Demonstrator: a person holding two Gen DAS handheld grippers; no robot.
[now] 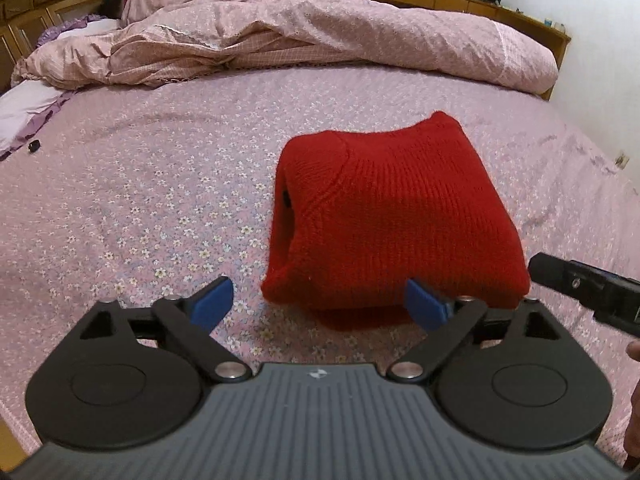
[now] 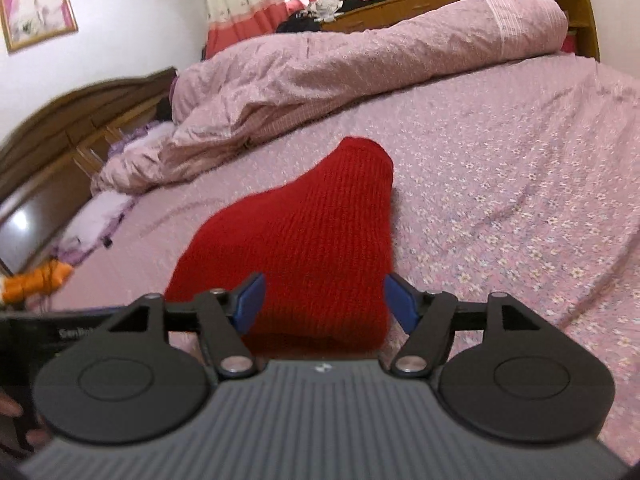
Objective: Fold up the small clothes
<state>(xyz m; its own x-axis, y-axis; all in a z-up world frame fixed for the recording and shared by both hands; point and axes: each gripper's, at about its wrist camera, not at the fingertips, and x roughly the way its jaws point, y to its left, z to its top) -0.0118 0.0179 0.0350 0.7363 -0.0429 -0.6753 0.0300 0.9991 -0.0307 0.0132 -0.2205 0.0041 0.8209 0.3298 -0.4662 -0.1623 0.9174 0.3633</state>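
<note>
The red knitted sweater (image 1: 392, 216) lies folded into a compact, thick block on the flowered pink bedsheet (image 1: 140, 200), right of centre in the left wrist view and just below centre in the right wrist view, its neat rounded edges suggesting the folding is done or nearly so. The left gripper (image 1: 320, 300) sits low in its frame with jaws spread wide and holding nothing; its right blue pad (image 1: 426, 306) overlaps the near edge of the sweater, though I cannot tell if it touches the knit. The right gripper (image 2: 322, 300) also has its jaws spread, the near end of the bundle lying between the two blue pads without being pinched, probably because the cloth needs no further hold. In the left wrist view that right gripper shows as a dark body at the right edge, just beside the sweater's near corner. A rumpled pink quilt (image 1: 320, 32) is heaped across the top of the frame, well apart from the sweater, leaving flat sheet for working.
</note>
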